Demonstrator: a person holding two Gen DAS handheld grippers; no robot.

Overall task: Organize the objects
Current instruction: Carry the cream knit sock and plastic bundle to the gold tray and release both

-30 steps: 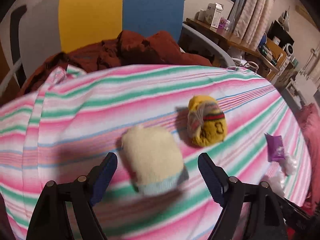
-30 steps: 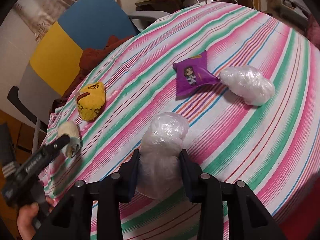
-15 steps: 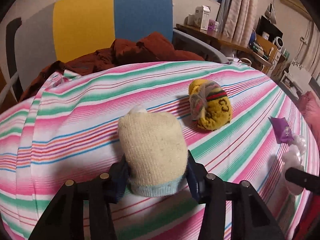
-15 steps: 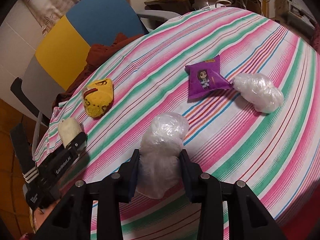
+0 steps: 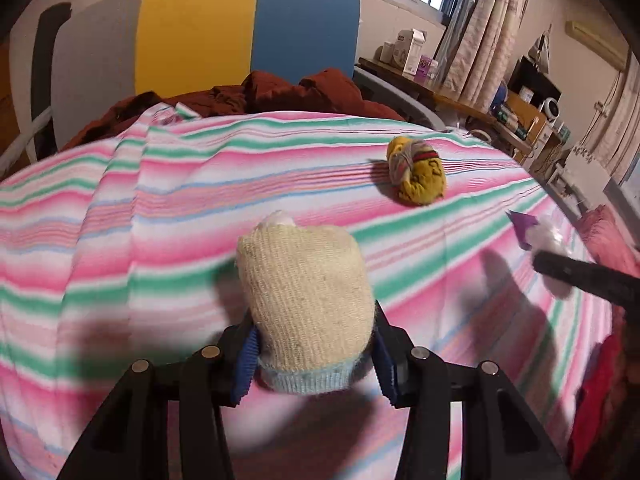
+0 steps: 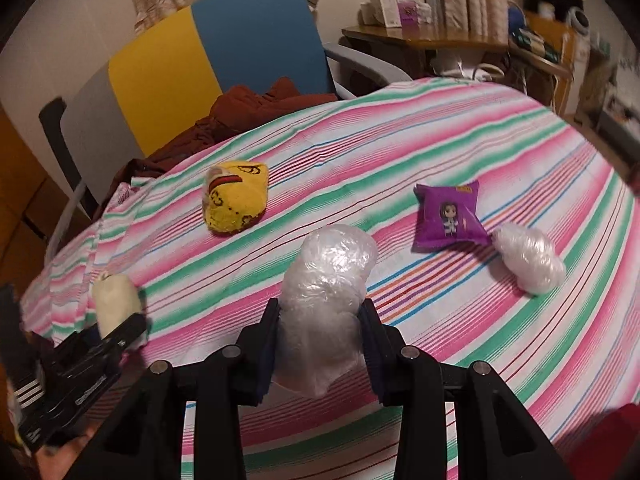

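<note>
The left tool (image 5: 312, 354) clamps a cream rolled sock (image 5: 306, 300) above the striped tablecloth (image 5: 120, 220).

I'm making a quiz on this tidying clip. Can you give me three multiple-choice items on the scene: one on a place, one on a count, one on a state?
1. Where does the purple packet lie?
A. On the chair
B. On the striped cloth, beside a plastic bundle
C. In the left gripper

2. How many plastic bundles show in the right wrist view?
A. One
B. Two
C. Four

3. What does the left gripper hold?
A. Nothing
B. The yellow sock roll
C. The cream sock roll

Answers: 1 B, the packet rests on the cloth next to the bundle. 2 B, one on the cloth, one in the right gripper. 3 C, the pads press its sides.
</note>
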